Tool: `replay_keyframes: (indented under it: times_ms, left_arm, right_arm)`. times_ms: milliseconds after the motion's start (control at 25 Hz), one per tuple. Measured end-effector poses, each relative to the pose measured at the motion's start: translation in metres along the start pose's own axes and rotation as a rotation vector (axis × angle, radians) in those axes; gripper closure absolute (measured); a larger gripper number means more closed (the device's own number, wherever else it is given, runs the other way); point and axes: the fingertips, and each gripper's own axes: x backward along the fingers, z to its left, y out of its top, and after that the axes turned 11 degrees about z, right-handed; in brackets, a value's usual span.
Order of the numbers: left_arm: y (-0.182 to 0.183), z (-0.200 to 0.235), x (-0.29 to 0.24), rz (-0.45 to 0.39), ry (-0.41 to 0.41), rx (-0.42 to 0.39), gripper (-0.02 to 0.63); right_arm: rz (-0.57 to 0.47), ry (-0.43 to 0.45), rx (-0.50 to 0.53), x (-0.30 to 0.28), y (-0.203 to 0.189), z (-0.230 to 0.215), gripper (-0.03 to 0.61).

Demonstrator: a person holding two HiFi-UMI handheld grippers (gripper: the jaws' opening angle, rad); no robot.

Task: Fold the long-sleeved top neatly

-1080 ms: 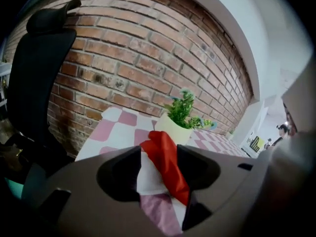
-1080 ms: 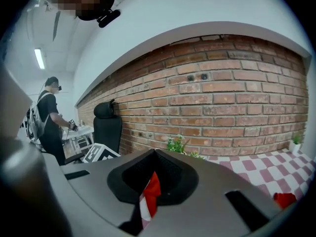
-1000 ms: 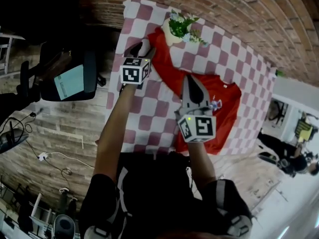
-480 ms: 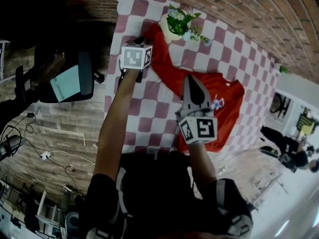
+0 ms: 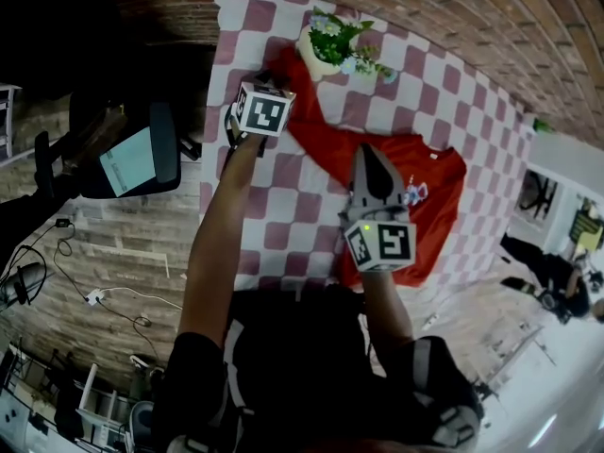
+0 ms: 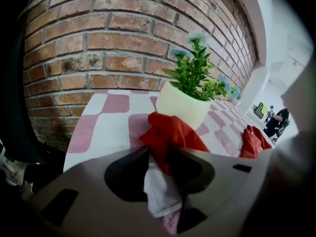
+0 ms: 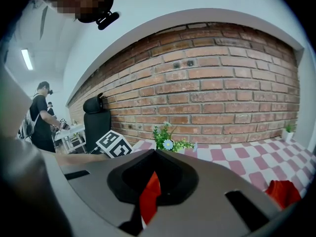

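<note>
Long-sleeved top [image 5: 425, 201], red, lies on the checked tablecloth [image 5: 260, 239]: body on the right half, one sleeve [image 5: 316, 135] stretched up-left toward the plant pot [image 5: 323, 53]. Left gripper [image 5: 267, 77] is at that sleeve's end, just beside the pot. Its jaws have just been closing and pinch the red sleeve end, staying partly apart with the fabric bunched between them. Lower in the same gap sits a white-pink fold of cloth [image 6: 159, 194]; can't tell whether that's tablecloth. Right gripper [image 5: 371, 151] is over the body's left edge, jaws together on a thin red strip of the top. Right gripper view also shows the left gripper's marker cube [image 7: 114, 143] and another red lump of the top at lower right. Brick wall [image 6: 98, 43] runs behind the table. Black chair [image 5: 132, 154] stands off the table's left side in the head view.
</note>
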Motion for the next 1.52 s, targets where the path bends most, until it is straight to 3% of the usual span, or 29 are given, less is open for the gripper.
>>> replay_keyframes:
  times_ms: [320,560,840,1160,1520]
  left_arm:
    - [0.003,0.002,0.010,-0.032,-0.016,0.037,0.578]
    - [-0.008,0.014,0.023,-0.138,-0.033,0.130,0.586]
    - [-0.031,0.026,0.100,-0.168,0.048,0.176,0.586]
    - [-0.060,0.007,0.182,-0.281,0.091,0.185,0.586]
    - [-0.069,-0.053,0.266,-0.415,0.136,0.105,0.586]
  right_arm:
    - [-0.005,-0.031,-0.008,0.010,-0.002,-0.012,0.571]
    - [-0.020,-0.041,-0.018,0.026,-0.003,-0.019,0.571]
    - [-0.038,-0.037,-0.016,0.055,-0.008,-0.018,0.571]
    - [-0.050,-0.014,-0.006,0.095,-0.017,-0.018,0.571]
    - [-0.084,0.002,-0.009,0.149,-0.023,-0.024,0.571]
